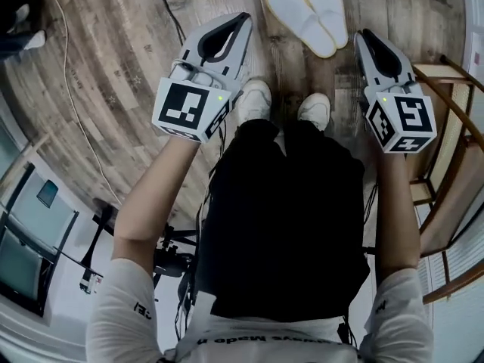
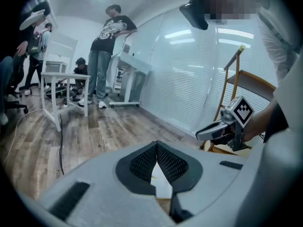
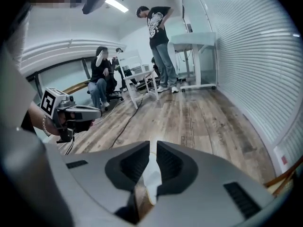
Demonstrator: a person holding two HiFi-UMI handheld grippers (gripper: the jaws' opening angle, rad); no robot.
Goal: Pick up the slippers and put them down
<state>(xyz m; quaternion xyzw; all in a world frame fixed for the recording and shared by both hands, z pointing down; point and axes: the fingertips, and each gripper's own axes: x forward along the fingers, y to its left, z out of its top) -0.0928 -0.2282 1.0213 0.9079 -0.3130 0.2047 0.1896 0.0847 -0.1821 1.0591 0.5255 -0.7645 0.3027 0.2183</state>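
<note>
White, flat oval slippers paired on wood-grain floor; left gripper closed tip to tip, right gripper slightly ajar, both empty.

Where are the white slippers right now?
In the head view the white slippers lie together on the wood floor at top centre, just beyond the person's white shoes.
</note>
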